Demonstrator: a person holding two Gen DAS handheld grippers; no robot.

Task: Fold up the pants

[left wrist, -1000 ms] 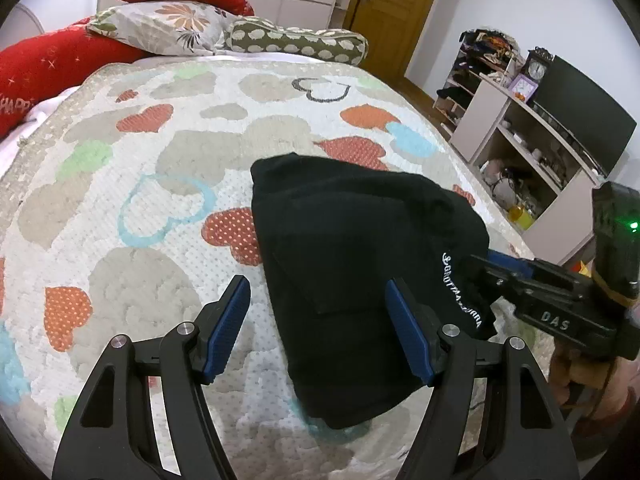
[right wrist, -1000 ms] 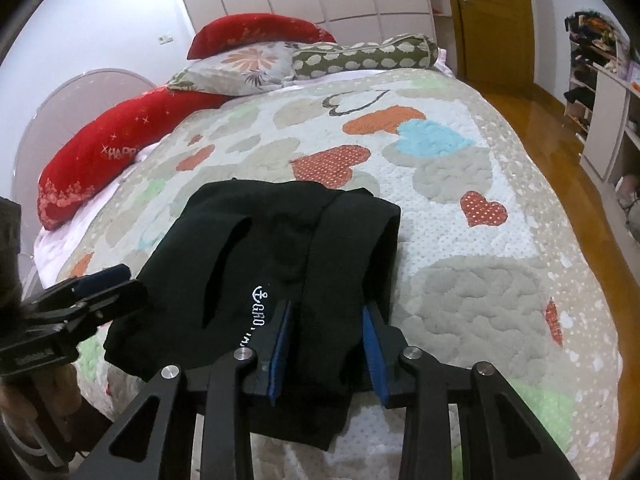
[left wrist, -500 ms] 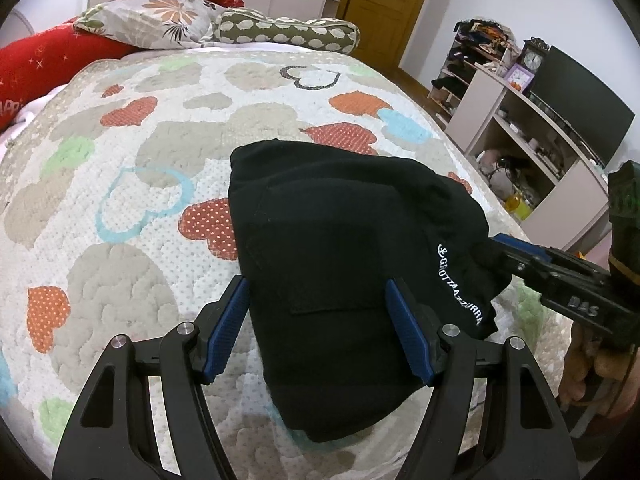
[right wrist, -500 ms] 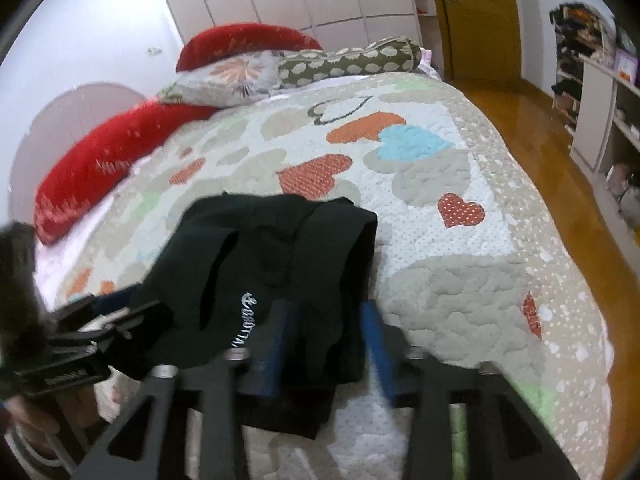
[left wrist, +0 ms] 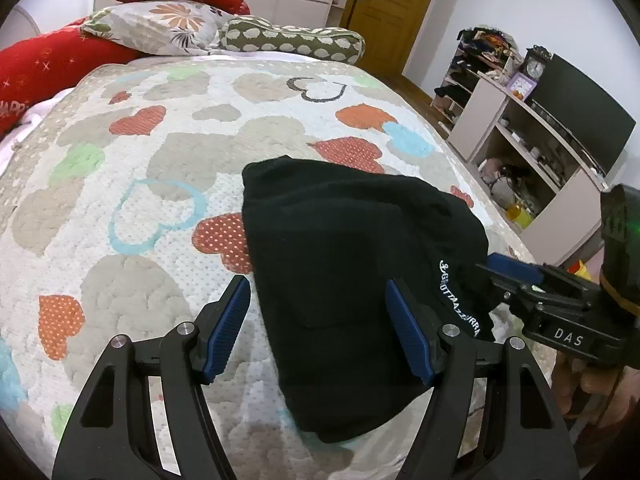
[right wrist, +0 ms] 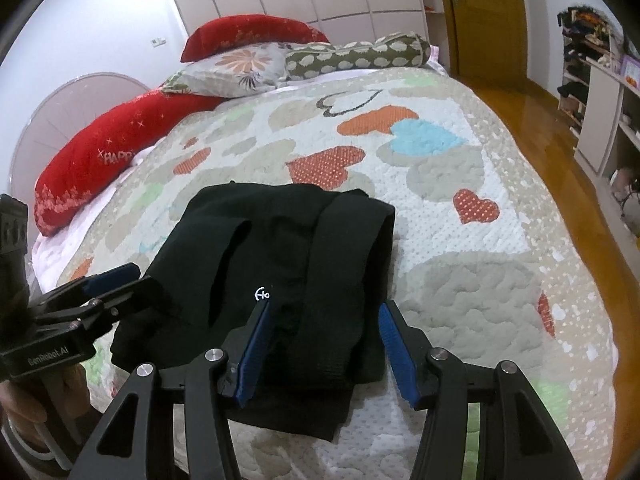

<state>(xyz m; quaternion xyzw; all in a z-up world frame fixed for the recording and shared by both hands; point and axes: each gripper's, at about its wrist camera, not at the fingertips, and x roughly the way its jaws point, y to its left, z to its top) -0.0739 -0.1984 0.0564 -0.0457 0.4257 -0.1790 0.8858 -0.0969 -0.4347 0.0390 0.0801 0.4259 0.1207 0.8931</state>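
Observation:
The black pants [left wrist: 344, 264] lie folded into a compact bundle on the heart-patterned quilt [left wrist: 160, 160], white lettering along one edge. My left gripper [left wrist: 320, 328] is open, its blue pads spread over the bundle's near left edge. My right gripper [right wrist: 326, 344] is open over the bundle's near edge in its own view, where the pants [right wrist: 280, 240] show a folded leg panel on the right. The right gripper also shows at the right of the left wrist view [left wrist: 504, 268], at the bundle's edge.
Red, floral and spotted pillows [left wrist: 168, 28] lie at the head of the bed. A shelf unit with a dark TV [left wrist: 560, 120] stands to the right. A wooden door [right wrist: 484, 20] and wood floor [right wrist: 560, 152] lie beyond the bed's right edge.
My right gripper has opened and let go of the pants' edge. The left gripper stays open over the bundle, with only small camera shifts.

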